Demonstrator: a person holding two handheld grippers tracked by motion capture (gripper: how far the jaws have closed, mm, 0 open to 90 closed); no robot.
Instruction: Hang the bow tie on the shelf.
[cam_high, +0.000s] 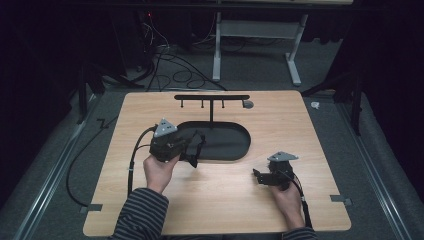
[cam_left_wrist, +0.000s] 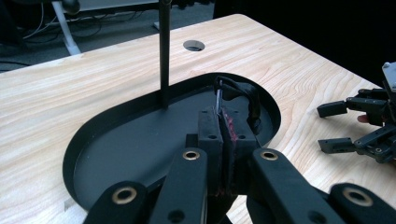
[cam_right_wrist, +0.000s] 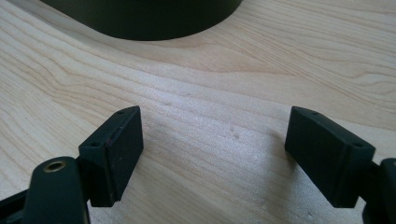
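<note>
A pale wooden table (cam_high: 220, 200) is being lit in a dark room, with cables and a desk frame lying on the grey floor beyond it. The left gripper (cam_left_wrist: 224, 123) is being held with its jaws pressed together on a thin dark strap (cam_left_wrist: 243, 95), apparently a watch band, just above the right end of the black oval tray (cam_left_wrist: 140, 154). From the pinch the strap is seen curling up and over in a loop, so it is judged to be light, soft and floppy; it is probably best taken near a flat stretch of the band, not at the loop. Behind it, a slim post (cam_left_wrist: 163, 56) is rising from the tray to a hook bar (cam_high: 212, 97). The right gripper (cam_high: 265, 177) is being rested on the table, well apart from the tray, jaws spread wide with nothing between them. The pinch is being shown closely from the left gripper view; from the high view, the strap (cam_high: 196, 150) is merely a dark shape.
</note>
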